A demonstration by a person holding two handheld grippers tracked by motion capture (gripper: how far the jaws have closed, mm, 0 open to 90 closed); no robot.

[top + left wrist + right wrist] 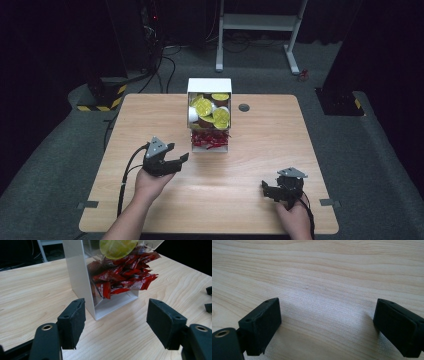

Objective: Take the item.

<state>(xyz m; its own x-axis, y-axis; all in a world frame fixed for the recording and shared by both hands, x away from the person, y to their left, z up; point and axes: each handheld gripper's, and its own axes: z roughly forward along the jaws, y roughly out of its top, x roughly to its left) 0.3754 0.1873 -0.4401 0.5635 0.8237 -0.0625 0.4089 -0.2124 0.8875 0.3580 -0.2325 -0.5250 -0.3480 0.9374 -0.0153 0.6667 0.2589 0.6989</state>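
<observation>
A white dispenser box (191, 146) stands at the table's middle back. Its upper part holds several yellow-lidded cups (204, 106), and red packets (209, 139) pile in its lower opening. My left gripper (178, 152) hovers open just left of that opening, pointing toward it. In the left gripper view the red packets (125, 277) lie a short way beyond my open left gripper (116, 315), under a yellow lid (117, 247). Nothing sits between the jaws. My right gripper (265, 190) rests low near the front right, open, over bare wood (327, 317).
A dark round grommet (244, 107) sits in the wooden table (260, 145) right of the box. Behind the table are a white metal stand (257, 22) and a yellow-black striped base (102, 97) on the floor. The right gripper's tips (208, 298) show at the left gripper view's edge.
</observation>
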